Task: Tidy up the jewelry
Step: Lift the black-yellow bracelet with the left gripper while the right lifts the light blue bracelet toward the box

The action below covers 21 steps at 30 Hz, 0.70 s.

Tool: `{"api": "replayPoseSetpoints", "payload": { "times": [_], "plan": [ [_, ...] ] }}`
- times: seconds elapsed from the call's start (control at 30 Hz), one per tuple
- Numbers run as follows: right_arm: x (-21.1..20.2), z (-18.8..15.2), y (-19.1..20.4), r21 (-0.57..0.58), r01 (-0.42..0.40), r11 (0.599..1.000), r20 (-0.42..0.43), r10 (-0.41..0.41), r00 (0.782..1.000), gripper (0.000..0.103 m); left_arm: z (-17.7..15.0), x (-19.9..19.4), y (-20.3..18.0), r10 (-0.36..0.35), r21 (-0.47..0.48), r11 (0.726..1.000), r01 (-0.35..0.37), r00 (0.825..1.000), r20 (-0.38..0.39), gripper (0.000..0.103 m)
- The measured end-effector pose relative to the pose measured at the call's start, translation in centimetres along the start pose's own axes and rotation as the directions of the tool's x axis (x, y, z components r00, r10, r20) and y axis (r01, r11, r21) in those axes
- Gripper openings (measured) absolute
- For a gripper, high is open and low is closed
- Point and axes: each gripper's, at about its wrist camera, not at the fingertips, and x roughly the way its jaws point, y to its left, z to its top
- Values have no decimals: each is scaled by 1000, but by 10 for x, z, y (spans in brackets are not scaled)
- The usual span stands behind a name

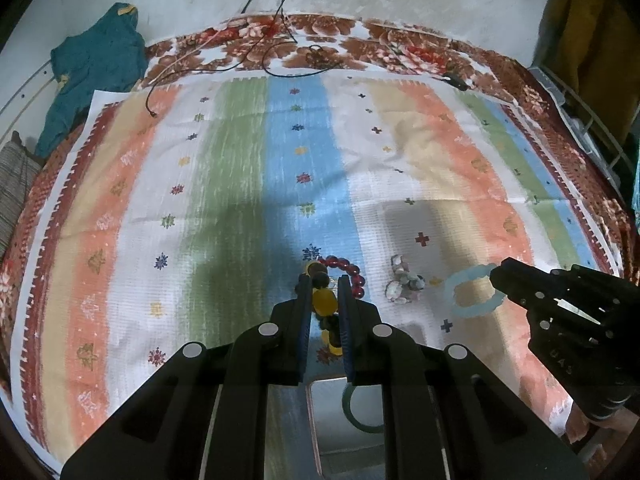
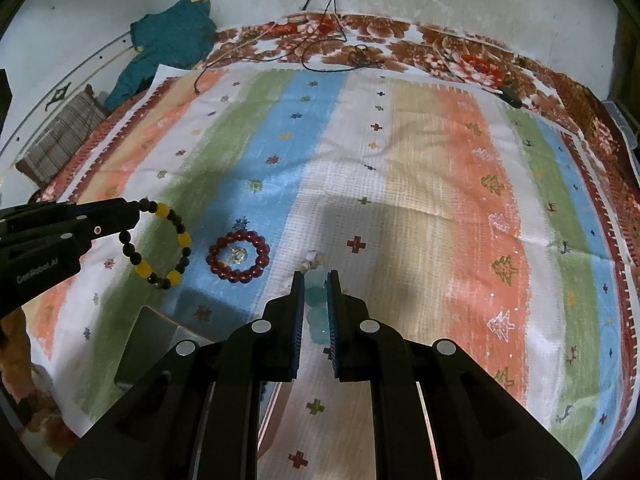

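My left gripper is shut on a black-and-yellow bead bracelet and holds it above the striped cloth; it also shows in the right wrist view hanging from the left fingers. My right gripper is shut on a pale blue bead bracelet, seen in the left wrist view as a ring held at the right gripper's tip. A dark red bead bracelet lies flat on the blue stripe with a small shiny piece inside it. A cluster of pale stones lies between the two grippers.
A grey box stands at the near edge under the grippers; a green ring shows in it. A teal garment and cables lie at the far side. A striped cushion sits at the far left.
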Motion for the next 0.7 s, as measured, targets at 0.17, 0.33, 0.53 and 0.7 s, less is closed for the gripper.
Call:
{"api": "replayPoseSetpoints", "payload": {
  "times": [0.17,0.33,0.53,0.7],
  "plan": [
    [-9,-2,4,-9,2,1000,17,-2,1000,12,-3,-9,-4,-5,3,1000,5,1000,14,12],
    [-20,-4,10,-16,0,1000,36,0,999,12,-7,-17,-9,-6,16,1000,5,1000,26,12],
    [-33,-10,19,-28,-9,1000,58,10,998,12,-13,-29,-14,-15,22,1000,14,999,42,12],
    [-43,-16,27,-36,-15,999,69,17,997,12,-20,-40,-19,-19,32,999,18,998,59,12]
  ]
}}
